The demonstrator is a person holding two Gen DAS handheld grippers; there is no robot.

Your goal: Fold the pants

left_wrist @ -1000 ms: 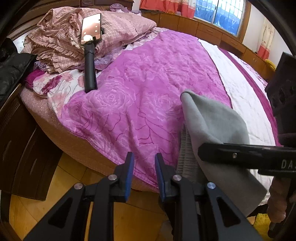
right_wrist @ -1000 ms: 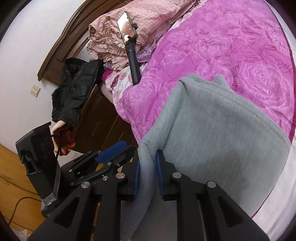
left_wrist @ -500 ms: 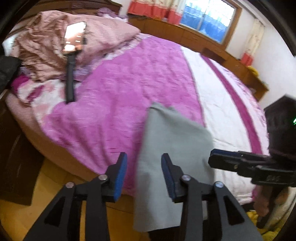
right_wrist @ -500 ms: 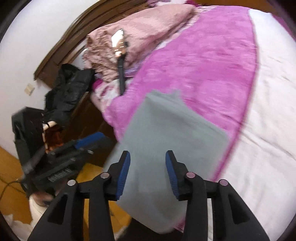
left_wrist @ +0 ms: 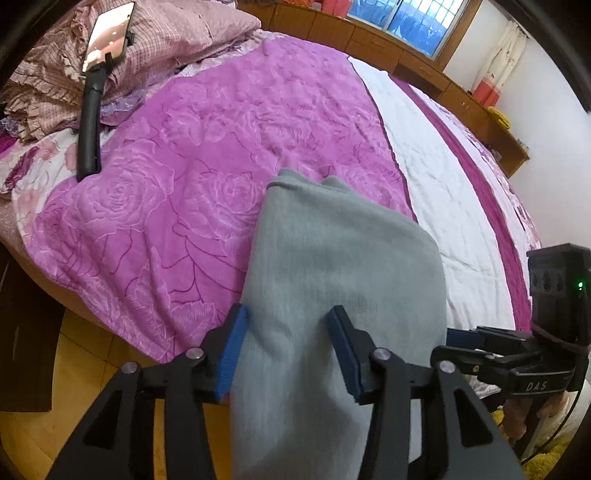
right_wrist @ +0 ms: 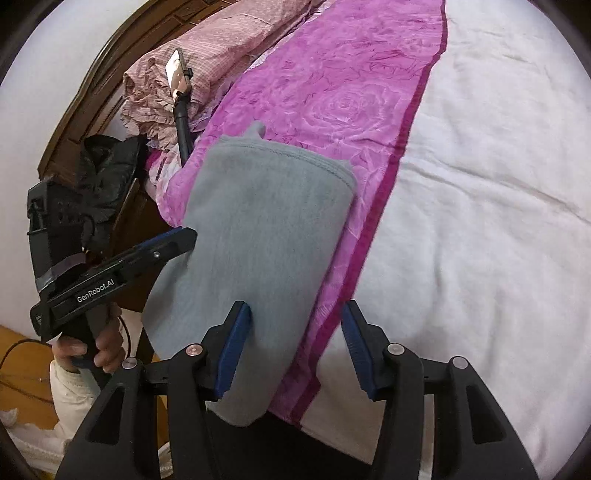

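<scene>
The grey pants [left_wrist: 343, 266] lie folded on the near edge of the pink rose bedspread [left_wrist: 207, 147], their lower end hanging over the bed's side. My left gripper [left_wrist: 290, 347] is above that hanging end; its jaws are opening, with cloth between the blue pads but no pad pressing on it. In the right wrist view the pants [right_wrist: 266, 229] run from the middle down to the left. My right gripper [right_wrist: 295, 347] is over their right edge, its jaws opening and free of the cloth. The left gripper [right_wrist: 183, 238] shows there at the pants' left edge.
A phone on a black stick [left_wrist: 92, 110] leans on the pink checked pillows [left_wrist: 177, 33]. A black jacket [right_wrist: 107, 166] lies on a dark wooden cabinet by the headboard. White quilt [right_wrist: 480, 221] covers the right. Wooden floor [left_wrist: 74, 369] lies below the bed edge. A hand [right_wrist: 99, 343] holds the left gripper.
Both grippers went from shut on the pants to open and let the cloth go. The pants now rest flat on the bed edge, and both grippers have drawn back over them.
</scene>
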